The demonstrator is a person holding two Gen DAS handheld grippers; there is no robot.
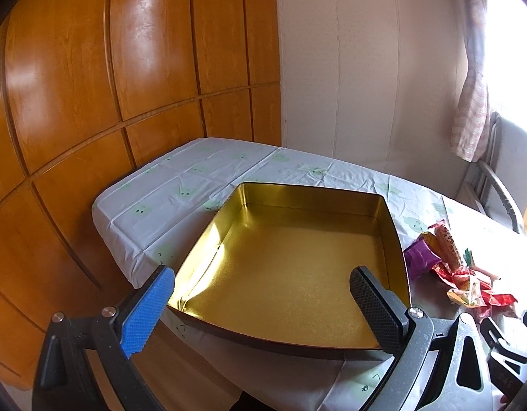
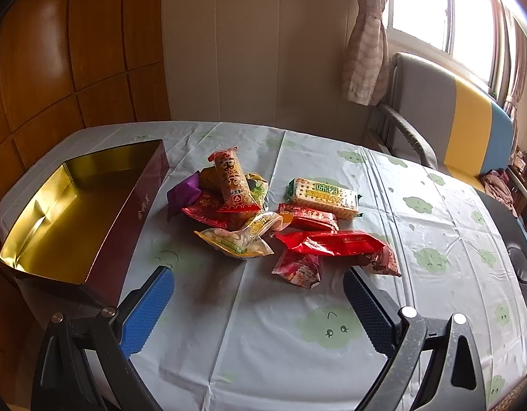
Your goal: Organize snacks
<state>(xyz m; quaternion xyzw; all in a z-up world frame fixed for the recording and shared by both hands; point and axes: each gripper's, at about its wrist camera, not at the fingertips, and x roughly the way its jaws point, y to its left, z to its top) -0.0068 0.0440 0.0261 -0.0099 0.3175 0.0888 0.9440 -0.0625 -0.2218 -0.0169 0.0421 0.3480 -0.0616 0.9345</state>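
Observation:
A square tin box (image 1: pixel 397 250) with a gold inside stands empty on the table; it also shows at the left of the right wrist view (image 2: pixel 126 219). My left gripper (image 1: pixel 263 308) is open and empty, hovering over the box's near edge. A pile of snack packets (image 2: pixel 263 219) lies mid-table: an orange tube packet (image 2: pixel 234 181), a purple packet (image 2: pixel 183 193), a cracker pack (image 2: pixel 326 197), red packets (image 2: pixel 331 241) and a yellow packet (image 2: pixel 239 238). Part of the pile shows right of the box (image 1: pixel 448 260). My right gripper (image 2: pixel 260 294) is open and empty, just short of the pile.
The table has a pale cloth with green cloud prints (image 2: pixel 331 328). Wooden wall panels (image 1: pixel 92 102) stand to the left. A chair with grey, yellow and blue back (image 2: pixel 451 116) stands at the right by a window and curtain (image 2: pixel 366 51).

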